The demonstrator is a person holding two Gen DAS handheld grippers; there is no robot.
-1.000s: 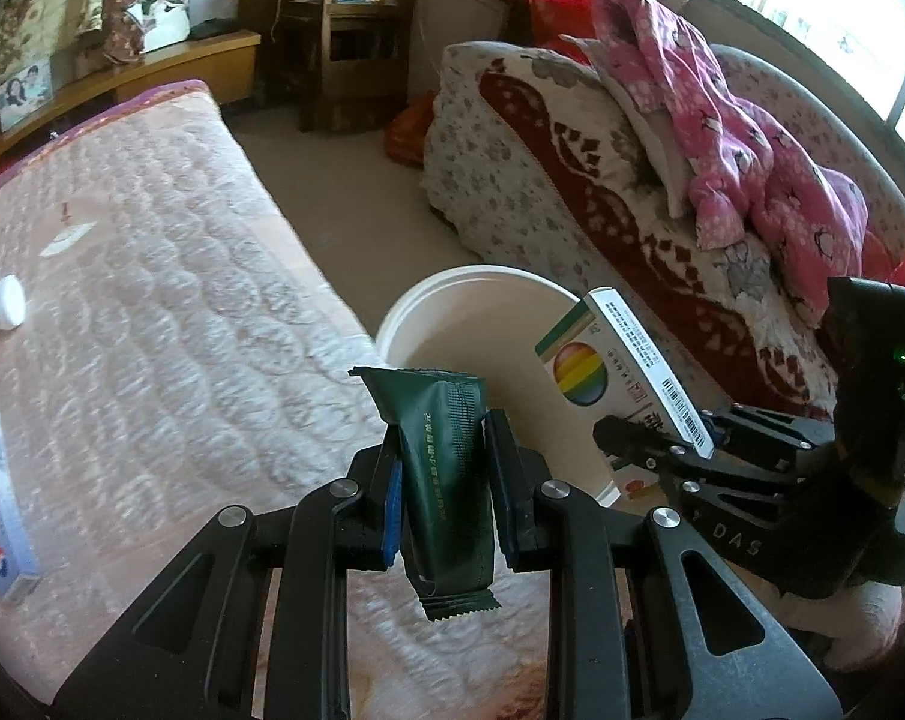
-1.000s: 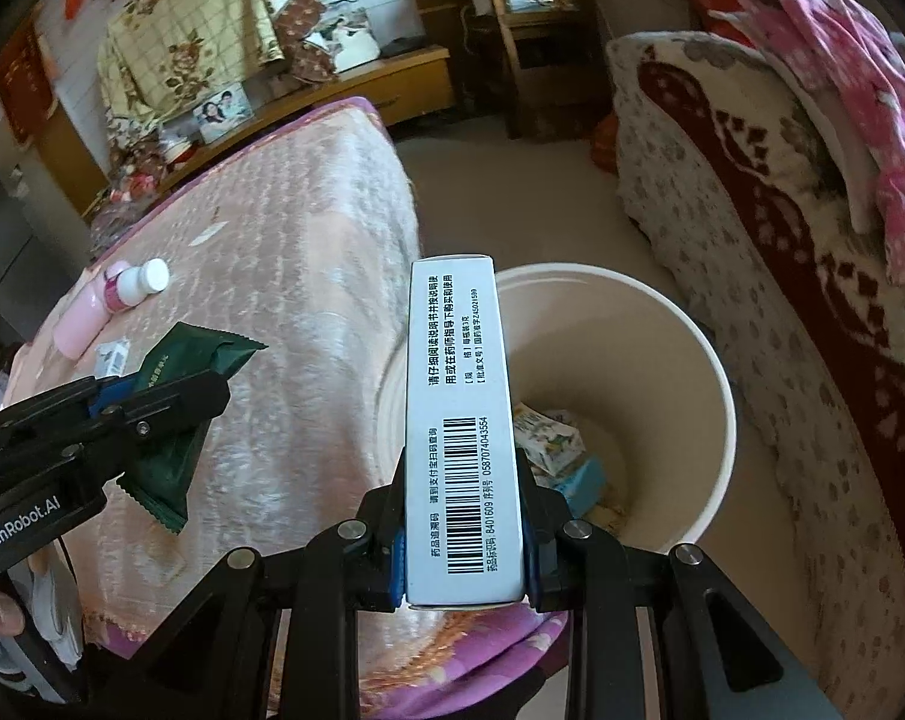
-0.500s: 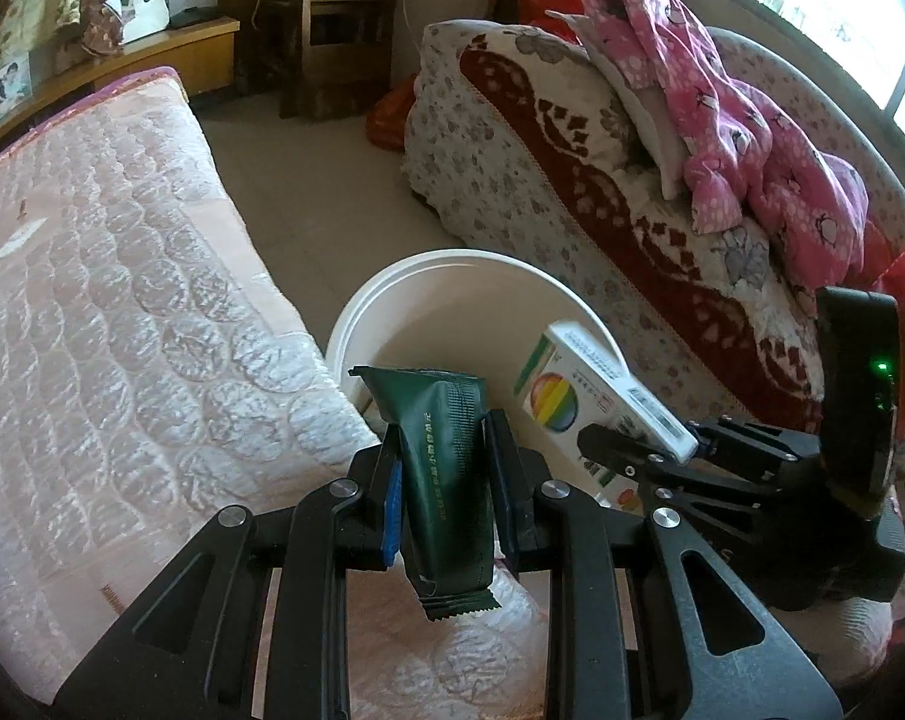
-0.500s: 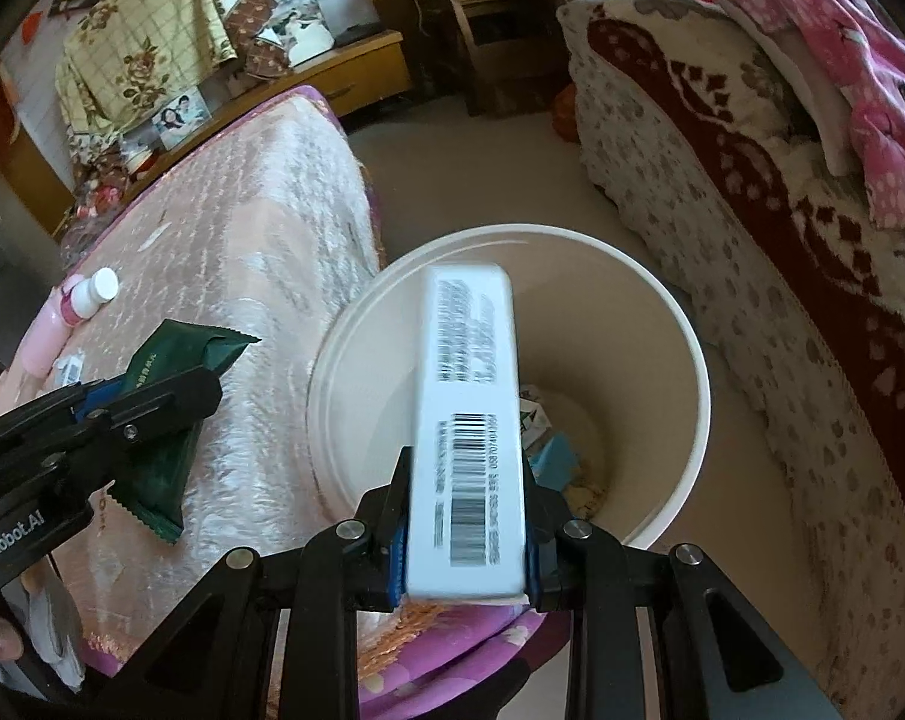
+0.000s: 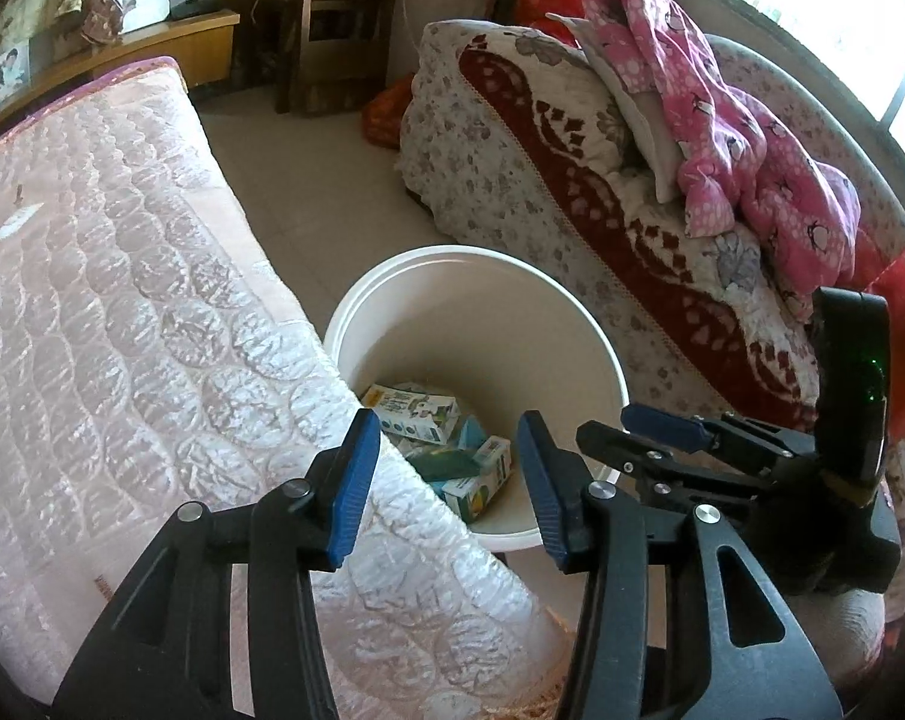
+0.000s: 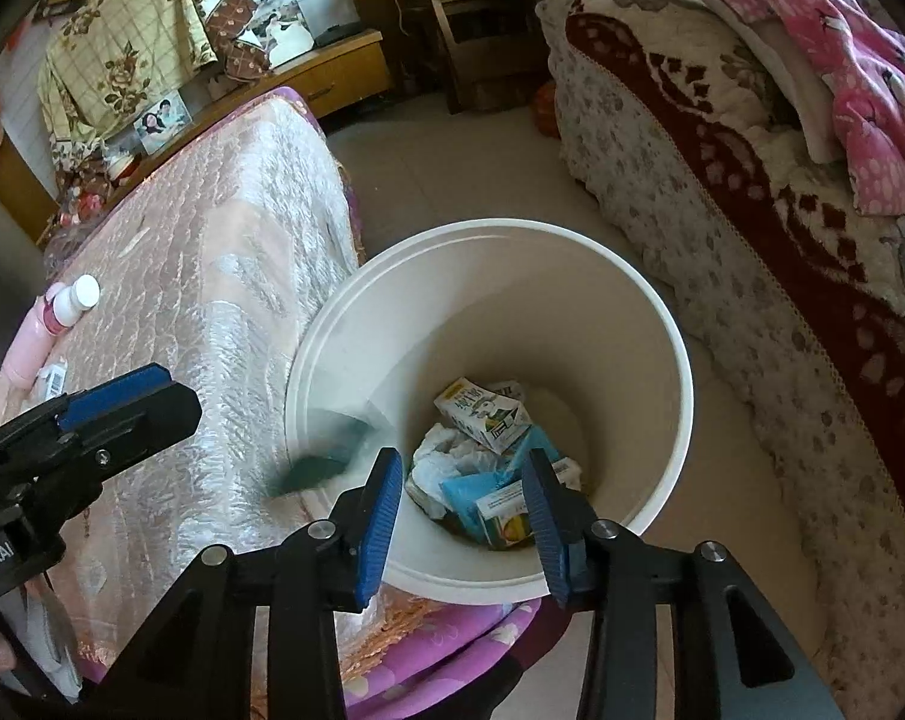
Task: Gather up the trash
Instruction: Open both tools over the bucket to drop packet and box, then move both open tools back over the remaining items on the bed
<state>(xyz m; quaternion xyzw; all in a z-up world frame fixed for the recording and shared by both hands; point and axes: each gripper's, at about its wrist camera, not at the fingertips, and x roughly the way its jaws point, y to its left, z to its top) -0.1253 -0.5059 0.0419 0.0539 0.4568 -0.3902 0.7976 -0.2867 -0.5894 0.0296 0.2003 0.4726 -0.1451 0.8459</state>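
Trash cartons lie in the white bucket [image 6: 662, 324] under both just-opened, empty grippers [image 5: 446, 480] [image 6: 464, 516]; their print seems illegible

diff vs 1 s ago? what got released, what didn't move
Both grippers let go. The left gripper has just been opening, jaws empty; its green packet shows as a blur falling at the bin's inner wall. The right gripper has just been opening too; its white box is gone from the jaws, presumably among the trash below. The bin and mattress stayed put.

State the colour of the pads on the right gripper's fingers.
Blue ribbed pads on black fingers, clearest in the right wrist view.
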